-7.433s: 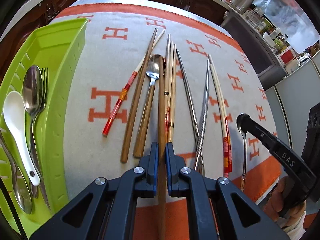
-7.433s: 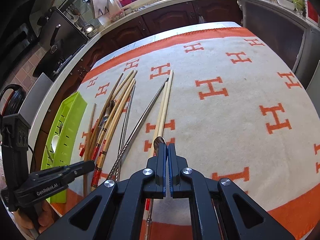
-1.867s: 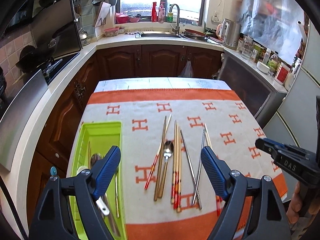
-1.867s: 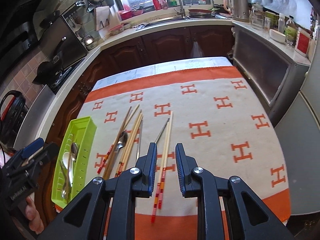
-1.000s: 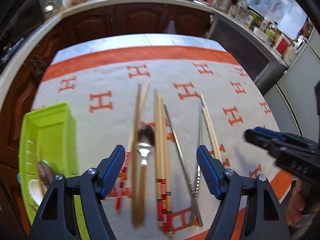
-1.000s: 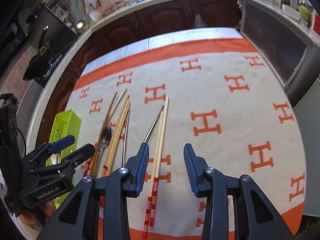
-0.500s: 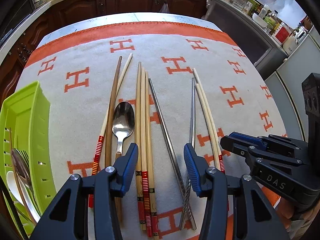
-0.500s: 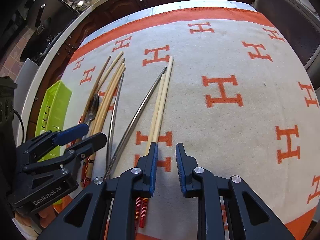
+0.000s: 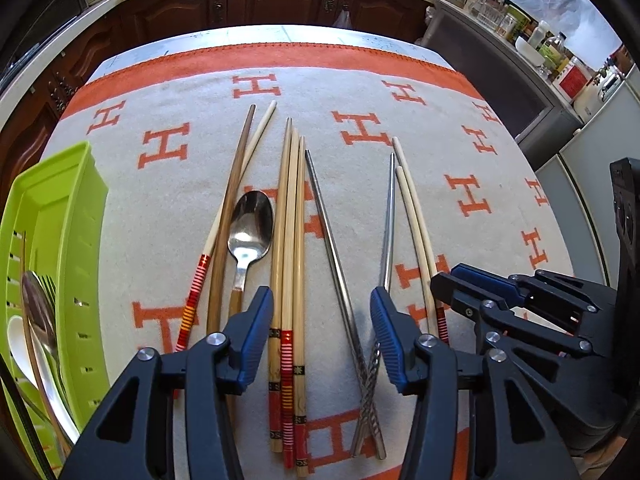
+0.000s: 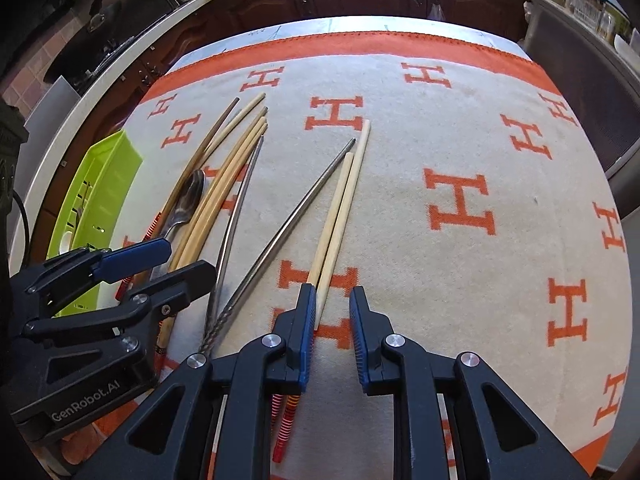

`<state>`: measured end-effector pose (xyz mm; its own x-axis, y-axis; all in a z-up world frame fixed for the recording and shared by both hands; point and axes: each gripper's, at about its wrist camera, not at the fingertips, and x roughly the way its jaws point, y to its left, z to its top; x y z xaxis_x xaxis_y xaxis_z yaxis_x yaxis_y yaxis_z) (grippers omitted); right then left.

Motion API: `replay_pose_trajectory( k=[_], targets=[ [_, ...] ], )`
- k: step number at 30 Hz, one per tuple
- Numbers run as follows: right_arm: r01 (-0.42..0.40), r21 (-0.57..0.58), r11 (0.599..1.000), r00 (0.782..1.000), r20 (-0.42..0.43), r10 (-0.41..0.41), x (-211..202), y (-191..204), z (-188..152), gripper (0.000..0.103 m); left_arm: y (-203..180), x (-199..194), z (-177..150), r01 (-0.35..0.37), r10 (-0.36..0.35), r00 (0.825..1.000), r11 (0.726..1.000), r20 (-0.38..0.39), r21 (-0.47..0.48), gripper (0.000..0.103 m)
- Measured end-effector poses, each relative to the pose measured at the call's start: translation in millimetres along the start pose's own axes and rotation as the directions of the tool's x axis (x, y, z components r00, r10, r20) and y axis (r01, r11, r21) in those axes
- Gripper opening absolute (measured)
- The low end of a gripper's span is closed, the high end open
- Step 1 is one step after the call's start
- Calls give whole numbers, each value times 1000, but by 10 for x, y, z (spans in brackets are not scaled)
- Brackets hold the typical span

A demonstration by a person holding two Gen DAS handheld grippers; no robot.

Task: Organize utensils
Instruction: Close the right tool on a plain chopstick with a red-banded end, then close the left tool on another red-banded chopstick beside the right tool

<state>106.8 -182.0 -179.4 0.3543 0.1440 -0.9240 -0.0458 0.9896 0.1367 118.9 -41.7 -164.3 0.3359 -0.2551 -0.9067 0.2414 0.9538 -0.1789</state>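
Kitchen cabinets ring my surface (image 9: 500,152), which is covered by a cream cloth printed with orange H shapes. On it, the bamboo chopsticks (image 9: 288,240) lie bunched at the centre of my left view, with the metal spoon (image 9: 250,224) just beside them on the left and a dark wooden chopstick (image 9: 230,208) crossing a pale red-banded one. To their right the two steel chopsticks (image 9: 332,240) cross near their twisted ends, and the pale chopstick pair (image 10: 336,216) lies beyond.

My left gripper (image 9: 320,336) hangs wide open over the bamboo bunch and the steel ends, holding nothing. My right gripper (image 10: 329,332) is parted about halfway, empty, its left finger touching or just beside the pale pair; I cannot tell which.

At the left edge sits the green tray (image 9: 72,208), holding a metal spoon, a fork and a white spoon (image 9: 24,352).
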Motion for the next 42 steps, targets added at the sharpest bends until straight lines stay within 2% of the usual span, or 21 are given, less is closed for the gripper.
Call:
replay_pose_trajectory(
  k=[2, 7, 12, 14, 15, 16, 21, 27, 36, 39, 42],
  targets=[
    [13, -9, 1000, 1000, 0, -13, -2, 4, -3, 17, -9, -13, -20, 4, -4, 1000, 1000, 8, -12, 60],
    [52, -40, 998, 998, -18, -53, 30, 70, -41, 18, 11, -35, -43, -7, 7, 1000, 1000, 5, -20, 60],
    [123, -68, 990, 992, 25, -122, 40, 182, -68, 17, 46, -55, -62, -7, 7, 1000, 999, 6, -36, 60],
    [129, -67, 989, 991, 36, -127, 34, 181, -77, 14, 35, -71, -69, -9, 9, 1000, 1000, 9, -30, 60],
    [135, -63, 989, 990, 39, -133, 32, 173, -81, 6, 27, -76, -71, -10, 10, 1000, 1000, 7, -28, 60],
    [139, -54, 989, 990, 41, -137, 25, 145, -82, 6, 14, -81, -73, -12, 12, 1000, 1000, 4, -21, 60],
    [41, 72, 997, 999, 25, -43, -24, -132, -96, 5, -54, -97, -88, -12, 12, 1000, 1000, 0, -7, 61],
    [-68, 198, 978, 997, 40, 62, -144, -451, -236, 5, -244, -127, -117, 3, -3, 1000, 1000, 1, 30, 60],
    [-143, 296, 945, 987, 116, 113, -422, -848, -450, 5, -579, -106, -202, 68, -66, 998, 994, -21, 84, 60],
    [-161, 319, 934, 984, 130, 126, -454, -967, -526, 5, -681, -39, -239, 67, -63, 997, 993, -37, 101, 54],
    [-177, 328, 928, 981, 131, 141, -454, -1023, -600, 5, -728, 46, -263, 65, -59, 997, 993, -58, 102, 44]
  ],
)
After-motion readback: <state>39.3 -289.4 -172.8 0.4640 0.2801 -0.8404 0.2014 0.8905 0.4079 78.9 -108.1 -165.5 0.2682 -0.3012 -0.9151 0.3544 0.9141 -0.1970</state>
